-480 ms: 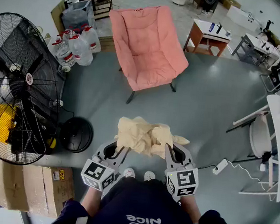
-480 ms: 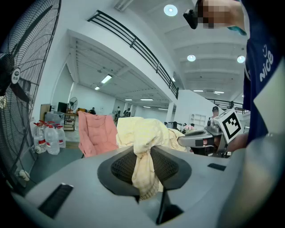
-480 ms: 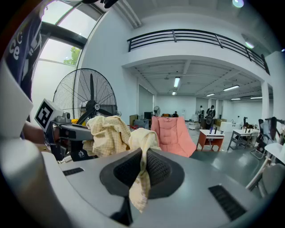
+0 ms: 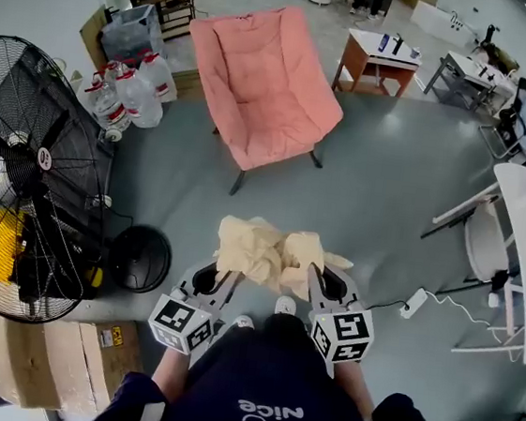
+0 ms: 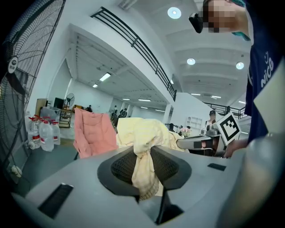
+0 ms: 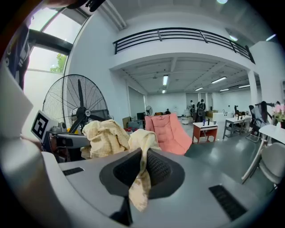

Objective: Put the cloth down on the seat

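The left tongs and right tongs are each clamped on 1 end of the crumpled cream cloth, carried between them above the floor, with the pink seat straight ahead, well apart, equally near both.

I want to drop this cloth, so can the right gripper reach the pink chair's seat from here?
Probably not yet. The right gripper, shut on the cloth, hangs well short of the pink chair; only floor lies between, so stepping forward should do it.
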The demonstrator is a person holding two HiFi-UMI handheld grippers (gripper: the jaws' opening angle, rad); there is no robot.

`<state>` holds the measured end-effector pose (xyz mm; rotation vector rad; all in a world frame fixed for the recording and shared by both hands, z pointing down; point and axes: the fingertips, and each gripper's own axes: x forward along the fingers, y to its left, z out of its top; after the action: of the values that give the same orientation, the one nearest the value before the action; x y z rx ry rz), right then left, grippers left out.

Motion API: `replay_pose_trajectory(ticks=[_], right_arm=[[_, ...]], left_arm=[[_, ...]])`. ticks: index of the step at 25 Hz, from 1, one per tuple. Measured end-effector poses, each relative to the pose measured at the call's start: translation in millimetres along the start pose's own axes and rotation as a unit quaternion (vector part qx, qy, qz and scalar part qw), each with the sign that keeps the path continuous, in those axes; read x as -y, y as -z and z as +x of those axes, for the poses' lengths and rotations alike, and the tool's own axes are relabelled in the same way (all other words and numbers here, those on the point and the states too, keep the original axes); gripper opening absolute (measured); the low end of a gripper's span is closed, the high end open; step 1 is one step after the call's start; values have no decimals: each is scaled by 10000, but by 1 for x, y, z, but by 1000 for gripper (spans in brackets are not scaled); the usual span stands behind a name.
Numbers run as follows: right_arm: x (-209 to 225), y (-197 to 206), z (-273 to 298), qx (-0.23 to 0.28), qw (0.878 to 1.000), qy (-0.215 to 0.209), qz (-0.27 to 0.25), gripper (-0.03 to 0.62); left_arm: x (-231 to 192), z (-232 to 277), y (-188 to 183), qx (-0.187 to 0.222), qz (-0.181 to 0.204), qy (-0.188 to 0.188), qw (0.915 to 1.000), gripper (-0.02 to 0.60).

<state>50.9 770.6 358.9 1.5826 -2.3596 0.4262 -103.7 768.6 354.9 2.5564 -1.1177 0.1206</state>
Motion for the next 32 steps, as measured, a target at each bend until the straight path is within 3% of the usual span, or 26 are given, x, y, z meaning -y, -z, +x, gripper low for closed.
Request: replay_pose_trajectory(ticks=[4,8,14,20,25,32], right_arm=[[17,-8,18,90,9999,-29,-48,60],[41,-22,53,172,9997,-130,-148,60],[103,-53,121,169,9980,-434,-430,60],[167,-85,184,280,9959,-788,-331,60],[209,-101,218,296,9929,-929,-675,60],[251,-109,243,252,9917,-1058,-683,60]], left_arm=[[-8,25,-7,89,-85,-40,9999,114],[-27,60,-18,148,-214,-313,9992,114],[-57,140,-39,244,-419,-544,9973,115],[-76,219,-63,265,-354,-877,9952,116],[-82,272,-73,258,-350,-1074,9933,117],[-88,325,-77,237,-594,-1006,9929,117]])
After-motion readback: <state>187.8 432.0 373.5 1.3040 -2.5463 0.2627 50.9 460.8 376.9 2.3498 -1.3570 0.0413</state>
